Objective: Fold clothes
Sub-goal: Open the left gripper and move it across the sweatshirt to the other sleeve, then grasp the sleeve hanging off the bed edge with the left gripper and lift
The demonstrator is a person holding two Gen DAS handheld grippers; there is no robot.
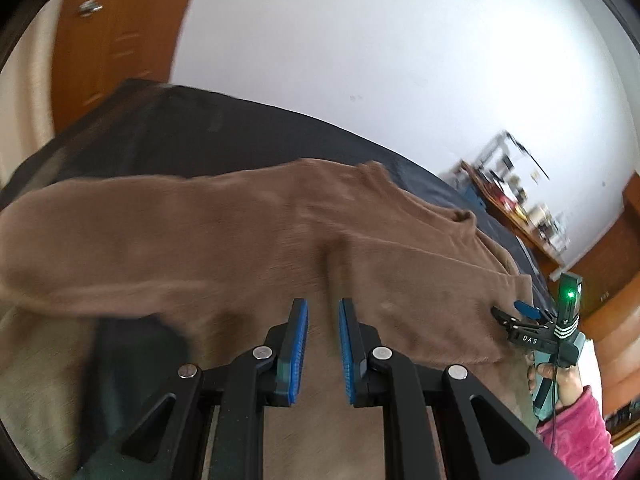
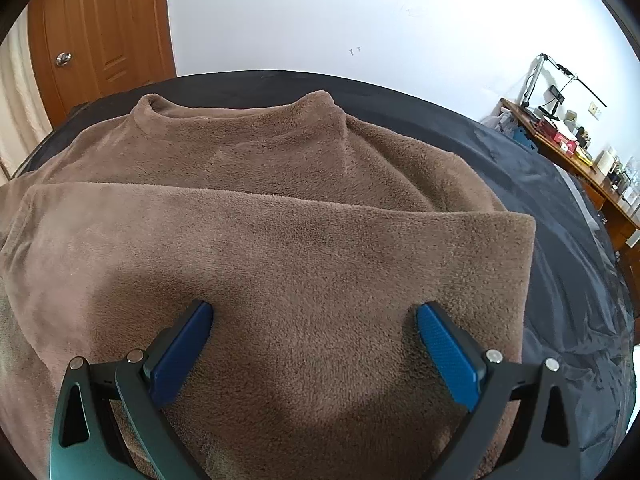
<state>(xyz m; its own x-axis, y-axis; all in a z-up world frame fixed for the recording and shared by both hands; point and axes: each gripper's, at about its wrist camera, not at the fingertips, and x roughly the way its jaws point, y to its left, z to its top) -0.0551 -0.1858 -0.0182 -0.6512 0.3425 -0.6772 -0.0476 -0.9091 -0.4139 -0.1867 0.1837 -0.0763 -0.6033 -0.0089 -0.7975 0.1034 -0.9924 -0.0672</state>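
The left gripper [image 1: 323,312] stands over the brown fleece sweater [image 2: 280,240] with its two blue pads drawn close, a narrow gap between them; the blurred view does not settle whether a pinch of fleece sits in that gap. The right gripper [image 2: 314,320] rests with its jaws spread wide, both pads pressed onto the sweater's near folded layer, clamped on nothing. In the left wrist view it appears at the right edge of the garment, held by a hand [image 1: 560,380] in a pink sleeve [image 1: 576,432]. One sweater lies on the black sheet [image 2: 540,200], collar far, a folded edge running across its middle. Bare sheet lies open to the right and far side. A cluttered desk [image 2: 580,160] stands far right, a wooden door [image 2: 100,40] far left.
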